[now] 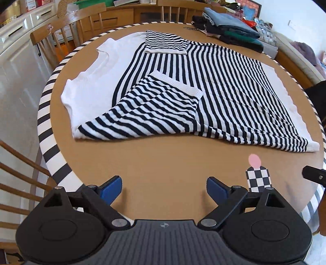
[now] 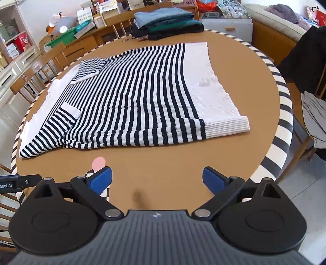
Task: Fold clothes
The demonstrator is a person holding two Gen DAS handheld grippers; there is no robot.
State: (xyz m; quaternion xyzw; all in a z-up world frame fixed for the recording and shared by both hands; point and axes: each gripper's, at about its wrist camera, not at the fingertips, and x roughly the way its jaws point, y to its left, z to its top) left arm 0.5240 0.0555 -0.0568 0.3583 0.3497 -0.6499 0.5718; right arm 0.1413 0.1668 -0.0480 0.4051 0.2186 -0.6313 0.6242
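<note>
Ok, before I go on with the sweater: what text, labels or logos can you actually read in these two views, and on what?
"obot.AI", start cut off by the frame edge: on the black device at left, right wrist view.
"DAY", partly hidden: on a colourful card behind the folded clothes stack.
Print on the shelf boxes: too blurred.
Striped sweater: no text.

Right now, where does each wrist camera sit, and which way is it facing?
Left wrist: behind the open left gripper at the table's near edge, facing the striped sweater's collar end; the right gripper's tip shows at far right.
Right wrist: behind the open right gripper, facing the sweater's white hem; part of the left gripper shows at left.
Shared: sweater, folded pile, pink dot, checkered tag.
</note>
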